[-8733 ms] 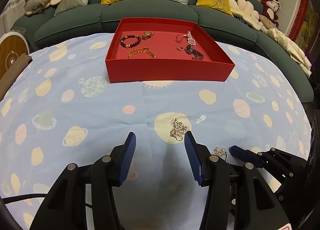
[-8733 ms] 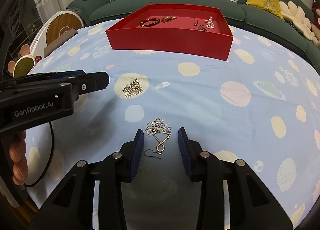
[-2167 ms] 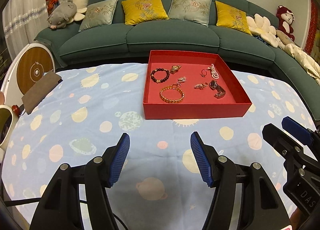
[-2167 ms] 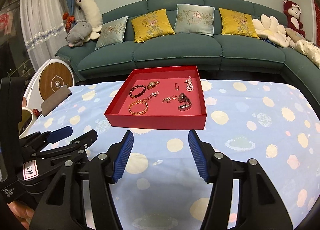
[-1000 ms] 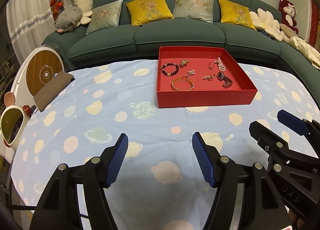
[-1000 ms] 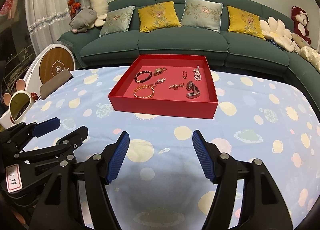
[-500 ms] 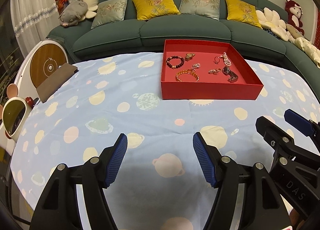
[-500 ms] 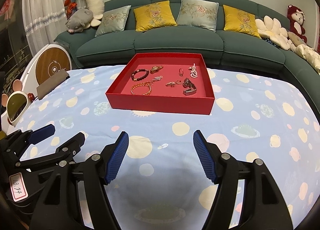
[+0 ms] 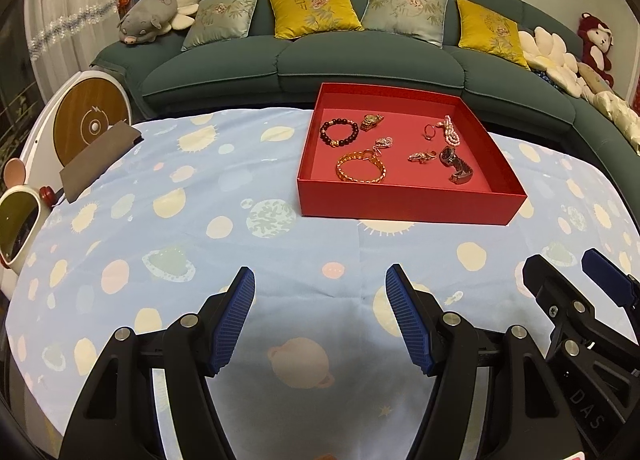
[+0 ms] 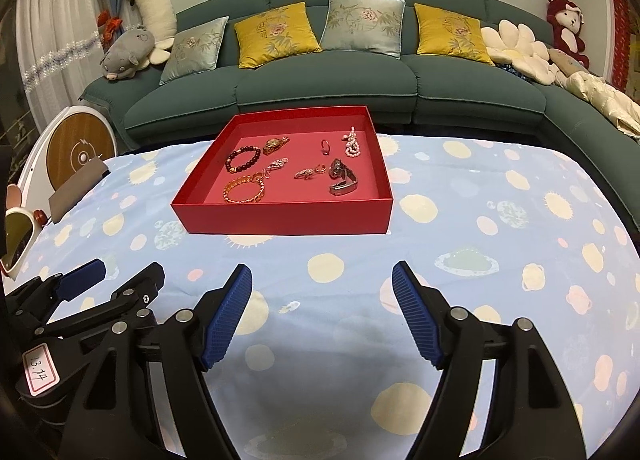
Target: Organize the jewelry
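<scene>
Both tools hang above the planet-print cloth of the bench [image 9: 168, 196] at the bottom of each frame, and neither carries anything. The left tool [image 9: 320, 318] has its blue pads spread wide with only bare cloth between them; the right tool [image 10: 322, 318] is spread just as wide and just as vacant. In the left view the right tool pokes in at the lower right edge; in the right view the left tool sits at the lower left edge.

The red tray [image 9: 404, 206] stands in the upper middle of both frames, well apart from the tools. Inside it lie a dark bead bracelet [image 9: 339, 133], a gold chain bracelet [image 9: 360, 172], a small gold watch [image 9: 371, 121], a pearl piece [image 9: 451, 130], a ring [image 9: 429, 132] and a dark wristwatch [image 9: 456, 164], each apart from its neighbours except a sparkly earring [image 9: 382, 144] that touches the gold bracelet's upper edge. A second small sparkly piece [image 9: 420, 156] lies beside the wristwatch.

No loose jewelry shows on the cloth in either view, so the gathering step looks finished, or very nearly so. If anything is left, it is tidying within the tray: a tool would have to travel forward over the front wall and come down on one piece without dragging the others
</scene>
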A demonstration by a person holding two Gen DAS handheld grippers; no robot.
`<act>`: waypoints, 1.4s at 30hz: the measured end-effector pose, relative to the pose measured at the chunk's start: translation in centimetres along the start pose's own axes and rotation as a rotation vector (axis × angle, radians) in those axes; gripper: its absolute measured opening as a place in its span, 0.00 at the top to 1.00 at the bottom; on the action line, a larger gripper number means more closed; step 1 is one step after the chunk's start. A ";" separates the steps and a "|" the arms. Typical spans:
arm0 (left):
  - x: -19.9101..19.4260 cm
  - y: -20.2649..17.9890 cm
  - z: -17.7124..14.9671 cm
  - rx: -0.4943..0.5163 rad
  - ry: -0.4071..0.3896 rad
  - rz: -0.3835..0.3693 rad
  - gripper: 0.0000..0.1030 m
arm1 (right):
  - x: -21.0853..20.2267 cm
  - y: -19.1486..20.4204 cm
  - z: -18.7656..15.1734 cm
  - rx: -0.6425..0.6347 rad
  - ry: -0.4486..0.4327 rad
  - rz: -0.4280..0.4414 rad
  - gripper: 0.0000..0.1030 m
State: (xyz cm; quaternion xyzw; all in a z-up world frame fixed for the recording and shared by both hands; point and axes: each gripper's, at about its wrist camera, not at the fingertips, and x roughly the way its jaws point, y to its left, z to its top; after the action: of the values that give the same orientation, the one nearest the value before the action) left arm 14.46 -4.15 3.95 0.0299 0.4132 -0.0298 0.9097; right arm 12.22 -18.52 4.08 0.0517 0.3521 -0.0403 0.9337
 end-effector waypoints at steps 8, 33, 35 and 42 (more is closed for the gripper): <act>0.2 -0.7 0.3 0.019 -0.018 0.011 0.36 | 0.2 -0.6 0.2 0.004 -0.001 -0.020 0.32; -0.1 -1.1 0.7 0.013 -0.050 0.020 0.36 | -0.1 -1.0 0.4 0.015 -0.029 -0.055 0.25; -0.1 -1.0 0.6 0.016 -0.052 0.020 0.36 | -0.1 -1.0 0.5 0.016 -0.030 -0.056 0.25; -0.1 -1.0 0.7 0.021 -0.063 0.018 0.36 | -0.2 -1.0 0.5 0.014 -0.034 -0.060 0.24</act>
State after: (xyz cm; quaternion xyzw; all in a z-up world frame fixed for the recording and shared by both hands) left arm 14.81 -5.18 4.43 0.0420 0.3838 -0.0268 0.9221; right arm 12.30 -19.56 4.47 0.0468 0.3374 -0.0713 0.9375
